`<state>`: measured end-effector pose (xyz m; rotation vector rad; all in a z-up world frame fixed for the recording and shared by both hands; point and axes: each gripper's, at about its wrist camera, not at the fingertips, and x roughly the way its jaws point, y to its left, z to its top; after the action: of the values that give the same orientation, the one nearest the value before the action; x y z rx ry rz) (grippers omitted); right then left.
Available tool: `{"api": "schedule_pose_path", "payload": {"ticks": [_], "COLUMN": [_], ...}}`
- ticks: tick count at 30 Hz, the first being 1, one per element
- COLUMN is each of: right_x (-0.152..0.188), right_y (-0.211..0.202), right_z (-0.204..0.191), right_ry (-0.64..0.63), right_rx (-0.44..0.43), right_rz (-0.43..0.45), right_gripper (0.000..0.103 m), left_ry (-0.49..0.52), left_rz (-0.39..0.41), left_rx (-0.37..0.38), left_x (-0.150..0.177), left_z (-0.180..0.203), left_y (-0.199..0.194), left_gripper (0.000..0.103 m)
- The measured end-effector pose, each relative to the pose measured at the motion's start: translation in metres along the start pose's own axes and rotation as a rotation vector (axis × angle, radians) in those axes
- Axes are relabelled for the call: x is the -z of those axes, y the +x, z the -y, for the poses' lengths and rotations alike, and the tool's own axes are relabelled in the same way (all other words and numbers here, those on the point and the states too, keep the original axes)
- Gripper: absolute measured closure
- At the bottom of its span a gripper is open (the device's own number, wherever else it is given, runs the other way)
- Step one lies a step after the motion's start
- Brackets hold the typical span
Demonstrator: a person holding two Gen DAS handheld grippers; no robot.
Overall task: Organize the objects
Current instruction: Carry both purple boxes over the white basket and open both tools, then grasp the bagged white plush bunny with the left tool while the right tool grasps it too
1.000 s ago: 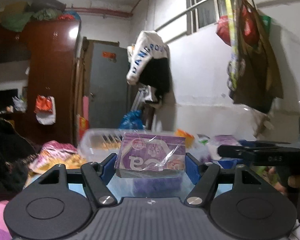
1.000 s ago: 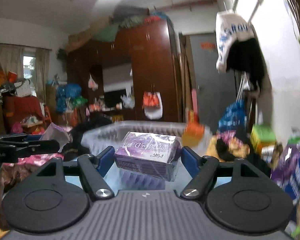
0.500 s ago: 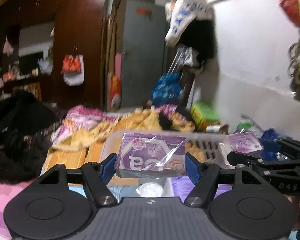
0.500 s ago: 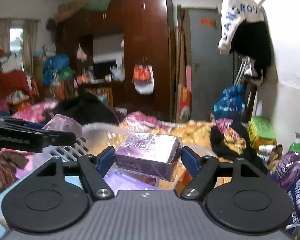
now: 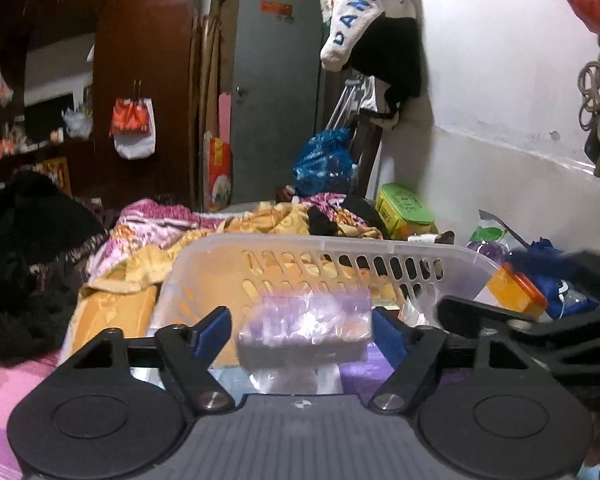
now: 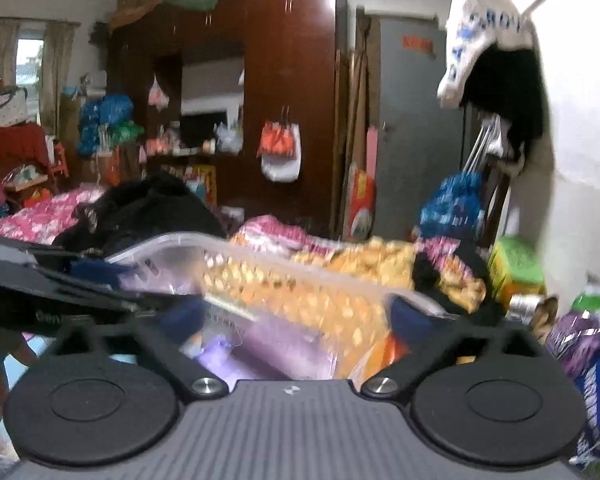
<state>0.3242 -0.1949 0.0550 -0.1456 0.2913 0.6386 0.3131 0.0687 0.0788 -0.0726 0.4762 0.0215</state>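
We hold our left gripper (image 5: 302, 330) level, its blue-padded fingers (image 5: 212, 332) spread wide. Our right gripper (image 6: 296, 316) sits just to its right, crossing into the left wrist view at the right edge. Its fingers (image 6: 410, 316) also seem parted, though blur smears them. Our left gripper's black arm enters the right wrist view from the left edge.

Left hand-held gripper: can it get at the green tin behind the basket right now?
Probably not directly. The left hand-held gripper has a blurred purple pack between its fingers, and the clear basket has its far wall standing between it and the green tin. It would need to go over or around.
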Motion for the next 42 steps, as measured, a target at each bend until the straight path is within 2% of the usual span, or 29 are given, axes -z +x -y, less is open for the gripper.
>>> {"api": "schedule_pose_path", "payload": {"ticks": [4,7,11,14,18,20,22,25,27,28,32,34,36,38,41,42], "right_x": [0.009,0.025,0.074,0.109,0.137,0.137,0.135,0.129,0.124,0.121,0.126,0.129,0.134,0.136,0.136,0.137], "right_y": [-0.026,-0.052,-0.096,-0.115,-0.115,-0.103,-0.096,-0.089,-0.086,-0.083,-0.082,-0.082,-0.082,-0.085,-0.088,-0.089], "right_z": [0.005,0.015,0.017,-0.004,-0.038,-0.056,-0.07,-0.083,-0.088,-0.09,-0.099,-0.105,-0.11,-0.113,-0.118,-0.119], "right_ry": [0.053,0.135,0.264,0.267,0.262,0.212,0.171,0.146,0.119,0.111,0.086,0.068,0.062,0.06,0.039,0.033], "right_rx": [0.011,-0.042,-0.165,-0.177,-0.226,-0.227,-0.236,-0.256,-0.242,-0.237,-0.238,-0.221,-0.227,-0.231,-0.241,-0.243], "right_rz": [0.032,0.065,0.089,0.074,0.055,0.022,0.033,0.038,0.035,0.037,0.024,0.017,0.008,0.009,0.013,0.017], "right_gripper": [0.0,0.0,0.0,0.0,0.0,0.0,0.0,0.005,0.016,0.017,0.029,0.039,0.051,0.055,0.072,0.078], "left_ry": [-0.01,-0.022,0.021,0.023,-0.009,-0.047,-0.063,-0.098,-0.109,-0.108,-0.082,-0.068,-0.063,-0.064,-0.062,-0.062], "left_rz": [0.059,0.125,0.229,0.32,0.29,0.266,0.236,0.207,0.199,0.195,0.189,0.185,0.182,0.175,0.165,0.17], "left_rx": [0.001,0.047,0.065,0.05,-0.025,-0.03,-0.033,-0.031,-0.018,-0.015,0.006,0.011,0.014,0.02,0.045,0.046], "left_x": [0.006,0.023,0.069,0.113,0.156,0.169,0.173,0.18,0.187,0.19,0.194,0.197,0.199,0.199,0.201,0.201], "left_z": [-0.001,-0.004,-0.005,-0.012,-0.023,-0.032,-0.039,-0.05,-0.055,-0.057,-0.053,-0.048,-0.046,-0.044,-0.041,-0.039], "left_y": [-0.026,-0.062,-0.121,-0.163,-0.184,-0.181,-0.172,-0.158,-0.155,-0.155,-0.155,-0.153,-0.152,-0.15,-0.147,-0.148], "left_gripper": [0.02,0.019,0.0,0.0,0.0,0.0,0.001,0.007,0.012,0.017,0.018,0.022,0.031,0.048,0.066,0.075]}}
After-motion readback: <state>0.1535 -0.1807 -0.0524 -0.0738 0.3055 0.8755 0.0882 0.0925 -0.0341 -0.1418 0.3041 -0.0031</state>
